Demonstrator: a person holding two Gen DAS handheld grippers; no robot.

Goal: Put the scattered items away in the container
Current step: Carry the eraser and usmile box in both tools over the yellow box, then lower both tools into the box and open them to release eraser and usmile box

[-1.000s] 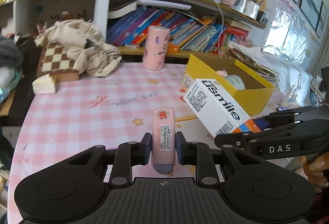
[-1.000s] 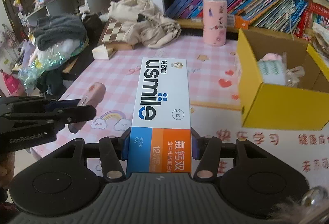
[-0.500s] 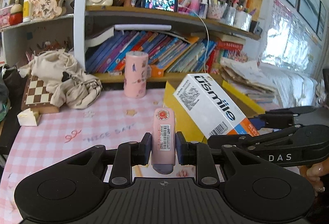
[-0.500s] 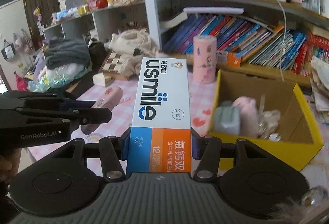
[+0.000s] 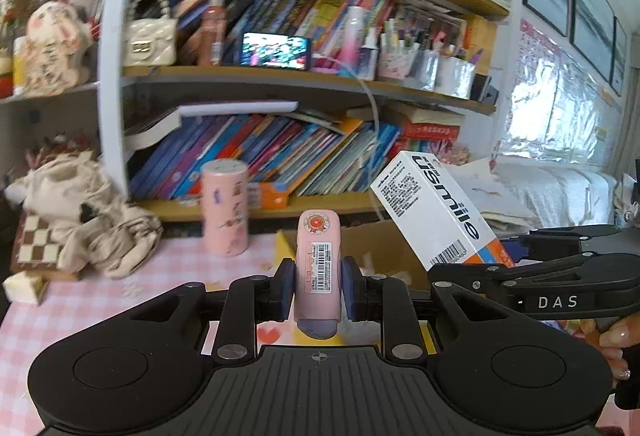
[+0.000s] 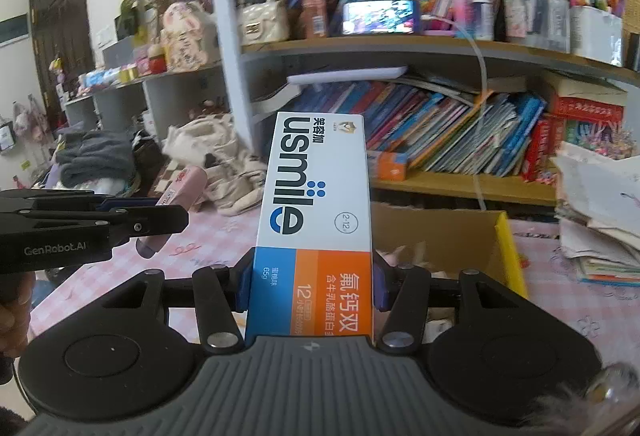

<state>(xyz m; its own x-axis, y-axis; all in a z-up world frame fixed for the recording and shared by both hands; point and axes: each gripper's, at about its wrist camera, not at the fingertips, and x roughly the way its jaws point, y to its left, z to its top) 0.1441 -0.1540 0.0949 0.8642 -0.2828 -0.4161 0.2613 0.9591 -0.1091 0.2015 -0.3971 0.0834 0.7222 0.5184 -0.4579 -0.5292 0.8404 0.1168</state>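
Left fingers (image 5: pixel 285 290) pinching a pink tube (image 5: pixel 318 268), right fingers (image 6: pixel 245 286) spread wider, clamped on a toothpaste box (image 6: pixel 316 220).

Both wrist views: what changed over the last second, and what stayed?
Both grippers rose and advanced toward the yellow box, now close beneath them. Nothing was grasped or released: the left gripper still clamps the pink tube, the right gripper the toothpaste box.

The box (image 6: pixel 460 236) sits on the bench (image 6: pixel 208 248) ahead of the right gripper (image 6: pixel 312 288), shelves (image 6: pixel 440 48) behind it; cloth (image 6: pixel 224 164) ahead-left.
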